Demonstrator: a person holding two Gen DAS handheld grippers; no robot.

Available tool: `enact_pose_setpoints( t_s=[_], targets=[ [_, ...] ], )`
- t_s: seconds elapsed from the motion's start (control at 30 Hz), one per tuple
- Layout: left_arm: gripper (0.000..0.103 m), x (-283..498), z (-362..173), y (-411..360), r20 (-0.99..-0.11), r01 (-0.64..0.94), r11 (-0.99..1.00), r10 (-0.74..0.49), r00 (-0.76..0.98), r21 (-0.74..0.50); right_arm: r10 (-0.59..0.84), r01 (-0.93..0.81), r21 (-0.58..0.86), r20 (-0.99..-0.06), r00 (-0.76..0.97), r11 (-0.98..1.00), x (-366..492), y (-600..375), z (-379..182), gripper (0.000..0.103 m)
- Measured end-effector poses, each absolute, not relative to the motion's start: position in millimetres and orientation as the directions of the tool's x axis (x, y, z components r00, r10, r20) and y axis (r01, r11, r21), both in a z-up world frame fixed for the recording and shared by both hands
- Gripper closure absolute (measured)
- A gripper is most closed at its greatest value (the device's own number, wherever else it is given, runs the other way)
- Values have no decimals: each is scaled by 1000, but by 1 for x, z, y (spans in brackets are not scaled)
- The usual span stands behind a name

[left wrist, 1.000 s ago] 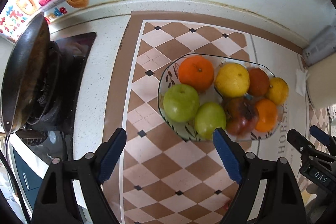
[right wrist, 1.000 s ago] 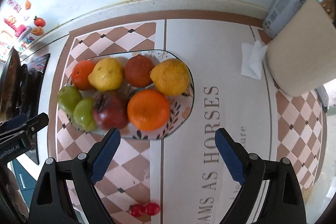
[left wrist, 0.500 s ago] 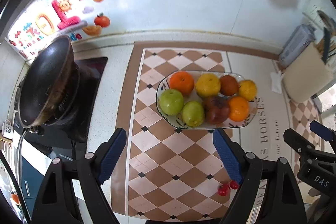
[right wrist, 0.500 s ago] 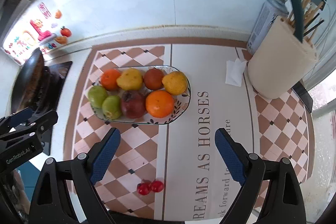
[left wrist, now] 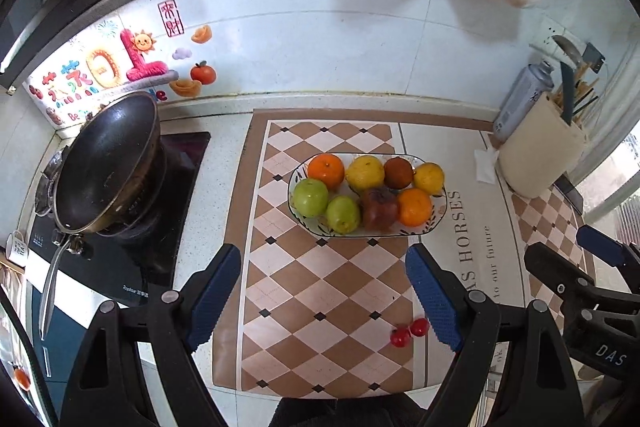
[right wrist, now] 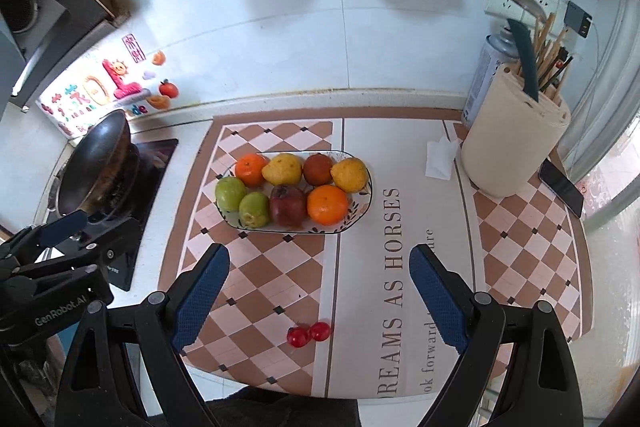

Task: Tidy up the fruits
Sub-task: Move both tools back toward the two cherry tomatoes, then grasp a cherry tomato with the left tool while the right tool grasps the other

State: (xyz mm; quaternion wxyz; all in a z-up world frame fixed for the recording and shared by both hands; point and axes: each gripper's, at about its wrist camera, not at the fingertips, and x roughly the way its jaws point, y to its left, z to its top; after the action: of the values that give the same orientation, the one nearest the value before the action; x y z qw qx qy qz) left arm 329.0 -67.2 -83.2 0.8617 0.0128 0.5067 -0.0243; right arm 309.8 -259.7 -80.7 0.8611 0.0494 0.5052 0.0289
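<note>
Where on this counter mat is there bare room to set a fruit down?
Bare: the checkered mat between the oval patterned plate and the two small red fruits, and the lettered white panel toward the folded tissue. Crowded: the plate, filled with eight fruits.

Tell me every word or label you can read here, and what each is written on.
"DREAMS AS HORSES", "forward": checkered brown counter mat.
"GenRobot.AI": black left tool body.
"DAS": black right tool body.
Colourful wall stickers, grey spray can, black stove: too small or blurred.
</note>
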Motion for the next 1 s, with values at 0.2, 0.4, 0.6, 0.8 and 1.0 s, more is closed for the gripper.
enact_pose_setpoints(
  t_s=[0.2,0.4,0.6,0.8,1.0],
  targets=[
    [19,308,-69,-69,-844,52,999,-27,536,1,102,1,119,-849,518,993,291,-258,-64,9],
    [19,298,-61,-71,-832,63,998,-40,554,-6,97,13,123,-840,533,992,277,-258,-58,9],
    [19,293,-64,-70,-839,73,997,-54,541,-17,125,38,170,-845,520,985,274,-264,-64,9],
    [2,305,-95,-66,-872,60,998,-15,489,16,214,68,268,-877,431,961,285,-276,-116,9],
    [2,318,-162,-61,-924,44,993,81,375,106,272,139,313,-929,250,940,298,-282,-219,36]
  ],
)
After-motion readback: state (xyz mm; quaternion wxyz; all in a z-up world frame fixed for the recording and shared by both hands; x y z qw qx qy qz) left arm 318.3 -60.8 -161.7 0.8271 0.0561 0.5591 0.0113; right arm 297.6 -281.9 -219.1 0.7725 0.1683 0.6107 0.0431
